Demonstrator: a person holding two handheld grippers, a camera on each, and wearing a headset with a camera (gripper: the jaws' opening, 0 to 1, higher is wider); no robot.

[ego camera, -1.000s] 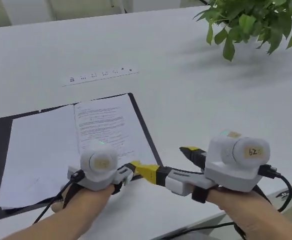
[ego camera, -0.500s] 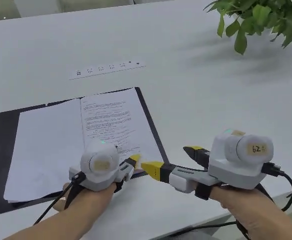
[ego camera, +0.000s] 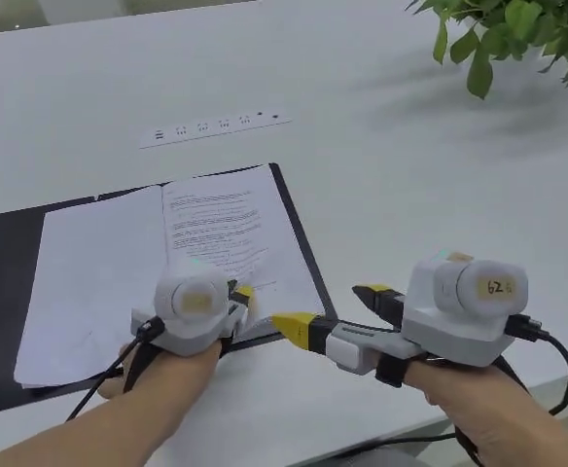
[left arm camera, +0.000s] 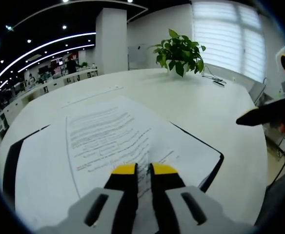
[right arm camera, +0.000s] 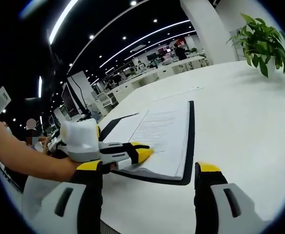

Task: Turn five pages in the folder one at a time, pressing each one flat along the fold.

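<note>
Here one folder (ego camera: 2,263) lies open on the white counter (ego camera: 410,175) at 9 o'clock, long axis left to right, fold pointing to 12, with one blank sheet (ego camera: 94,272) left and one printed page (ego camera: 221,229) right. The left tool (ego camera: 242,293), jaws pressed nearly together, sits at that page's near edge. At its 4 o'clock the right tool (ego camera: 331,308) gapes wide above the counter

Probably an open-plan office: rows of desks (left arm camera: 59,80) and ceiling light strips (left arm camera: 50,51) beyond the white table (left arm camera: 215,117), window blinds (left arm camera: 220,34) behind it, a potted plant (left arm camera: 179,51) on it.
</note>
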